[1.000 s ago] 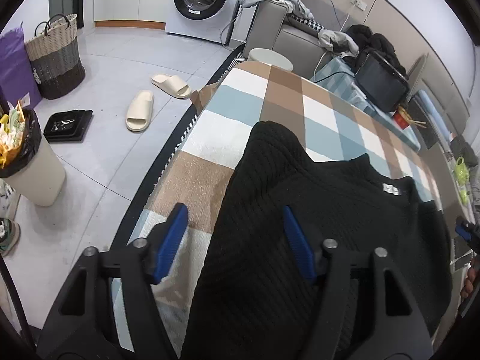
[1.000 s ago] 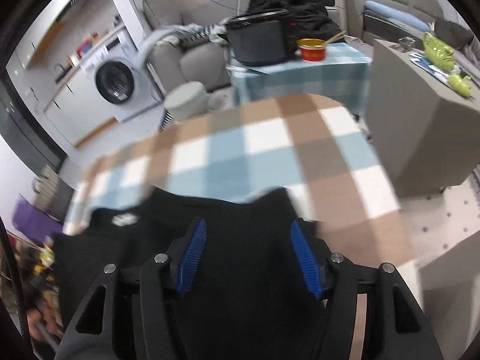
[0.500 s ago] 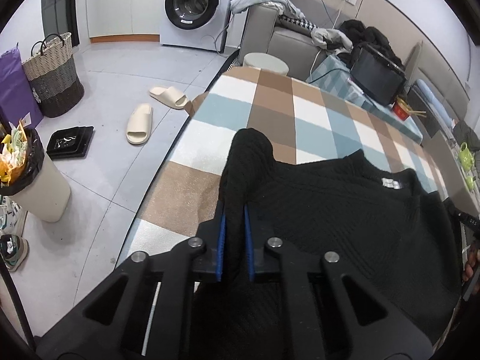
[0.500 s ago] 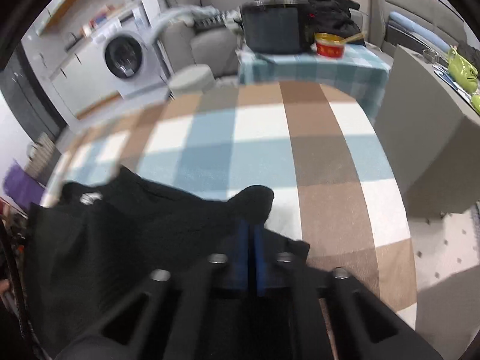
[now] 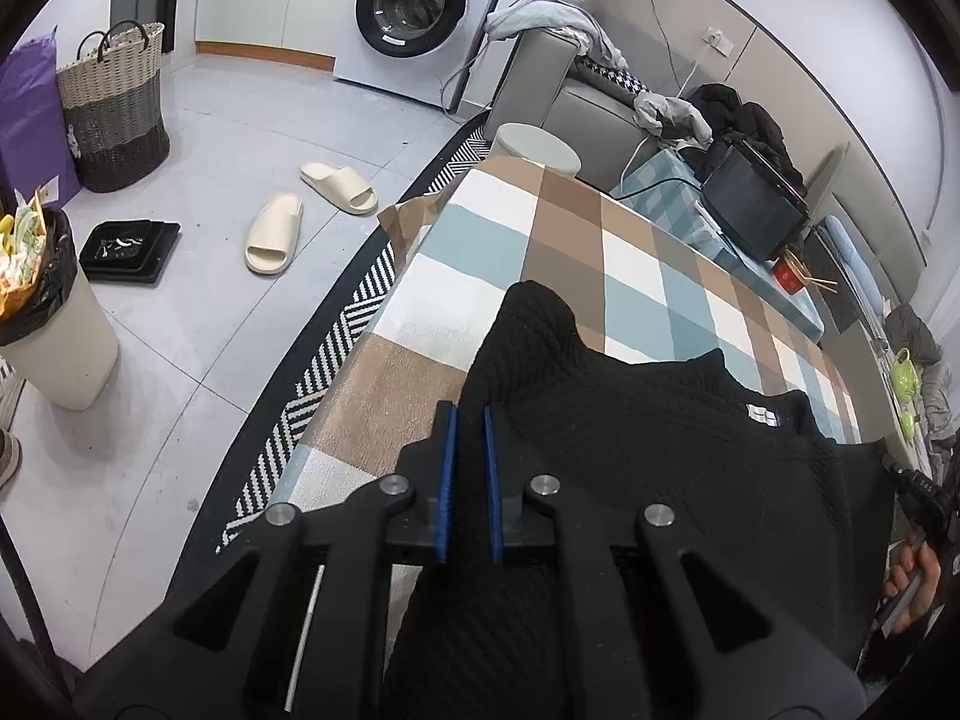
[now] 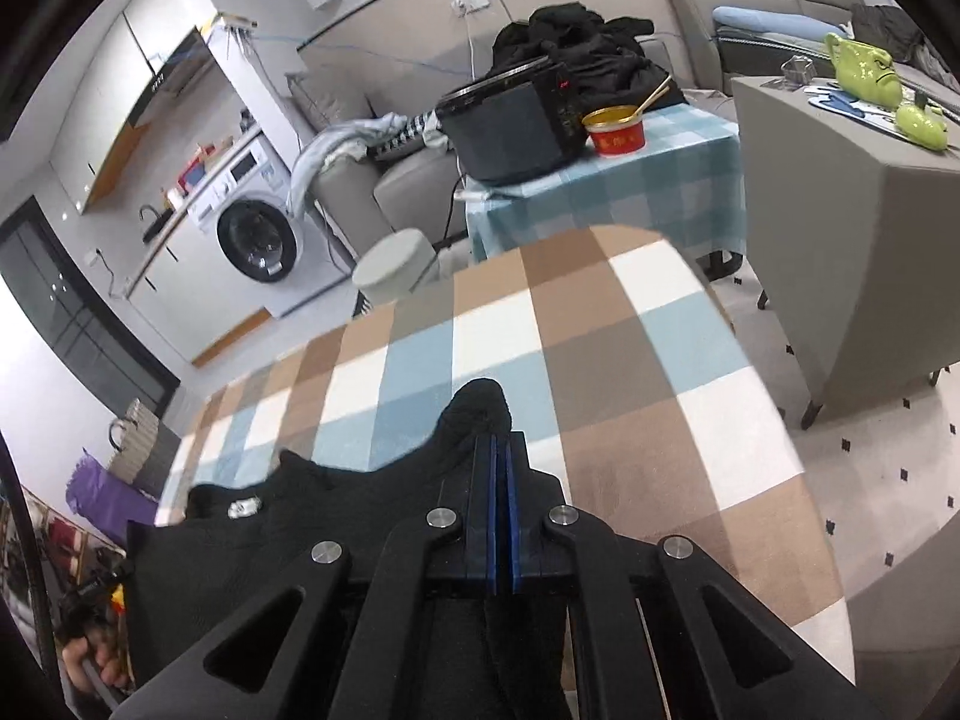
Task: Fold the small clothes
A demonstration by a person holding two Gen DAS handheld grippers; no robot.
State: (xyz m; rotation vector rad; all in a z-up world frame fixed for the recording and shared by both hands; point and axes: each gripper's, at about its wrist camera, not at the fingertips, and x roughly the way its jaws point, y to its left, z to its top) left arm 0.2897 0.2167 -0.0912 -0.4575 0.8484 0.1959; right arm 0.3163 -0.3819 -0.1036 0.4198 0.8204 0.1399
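A black knit sweater (image 5: 660,456) lies on a checked blue, brown and white tablecloth (image 5: 540,240), its white neck label (image 5: 763,415) facing up. My left gripper (image 5: 469,420) is shut on the sweater's left shoulder or sleeve, which bunches up ahead of the blue pads. My right gripper (image 6: 500,450) is shut on the sweater's (image 6: 312,516) other shoulder or sleeve, lifted a little off the cloth (image 6: 540,324). The label (image 6: 243,507) also shows in the right wrist view.
The table's left edge drops to a striped rug (image 5: 336,348) and tiled floor with slippers (image 5: 273,234) and a bin (image 5: 54,324). A grey cabinet (image 6: 852,228) stands right of the table. A small table with a black appliance (image 6: 510,126) stands behind.
Both grippers went from open over the sweater to shut on its two upper corners. The pinched fabric has since risen a little off the cloth.
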